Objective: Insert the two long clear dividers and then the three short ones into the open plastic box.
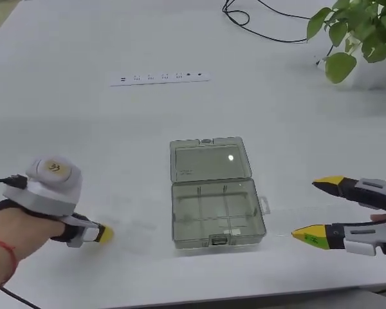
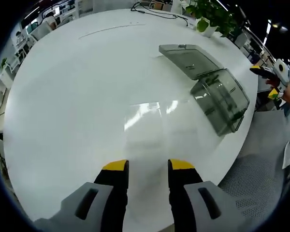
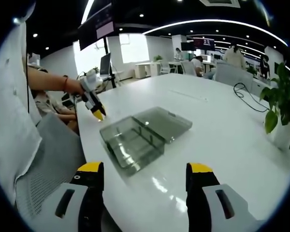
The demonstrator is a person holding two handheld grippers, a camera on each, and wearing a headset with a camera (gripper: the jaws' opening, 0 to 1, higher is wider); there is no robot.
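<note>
In the head view, a power strip (image 1: 161,78) lies toward the far edge of the white worktop (image 1: 83,141), with a black cable (image 1: 257,26) and a plant (image 1: 357,32) at the far right corner. None of them stands between the grippers and the plastic box (image 1: 215,215). The box sits open by the near edge, its lid (image 1: 209,158) laid back flat. Clear dividers (image 1: 224,205) cross its tray, but how many is hard to tell. The left gripper (image 1: 100,234) is to the box's left and the right gripper (image 1: 315,209) to its right, both apart from it.

In the left gripper view, the jaws stand slightly apart and empty, and the box (image 2: 222,101) lies ahead to the right.

In the right gripper view, the jaws are spread wide and empty over the near edge. The box (image 3: 133,142) lies just ahead, with the left gripper (image 3: 94,104) beyond it.
</note>
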